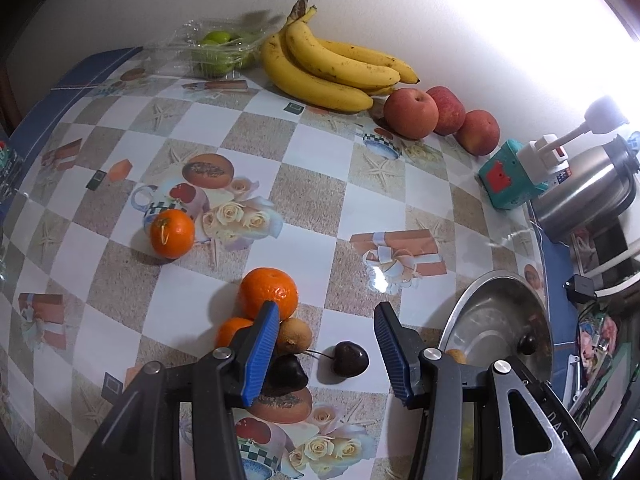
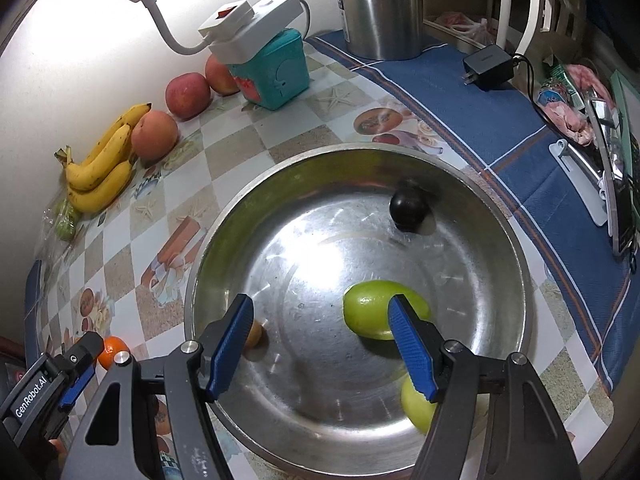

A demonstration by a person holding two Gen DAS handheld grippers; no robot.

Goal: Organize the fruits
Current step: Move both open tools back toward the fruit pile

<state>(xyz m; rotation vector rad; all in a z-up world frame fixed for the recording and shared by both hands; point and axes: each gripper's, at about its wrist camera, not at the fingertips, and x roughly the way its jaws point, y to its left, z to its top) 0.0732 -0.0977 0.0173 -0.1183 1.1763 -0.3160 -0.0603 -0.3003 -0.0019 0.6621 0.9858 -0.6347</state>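
Note:
In the left wrist view my left gripper (image 1: 326,354) is open and empty just above the table, with a dark cherry (image 1: 351,359) between its fingers. By its left finger sit a large orange (image 1: 269,293), a smaller orange (image 1: 232,330), a brown longan (image 1: 294,335) and another dark fruit (image 1: 286,374). A lone orange (image 1: 172,233) lies further left. In the right wrist view my right gripper (image 2: 322,346) is open and empty above the steel bowl (image 2: 516,264), which holds a dark cherry (image 2: 408,210), two green fruits (image 2: 368,312) (image 2: 416,406) and a brown longan (image 2: 256,334).
Bananas (image 1: 332,68), three apples (image 1: 410,114) and a clear box of green fruit (image 1: 216,46) line the back wall. A teal box with a power strip (image 2: 272,68), a steel kettle (image 2: 380,8) and a charger (image 2: 488,66) stand to the right. The left gripper shows at the right view's lower left (image 2: 68,376).

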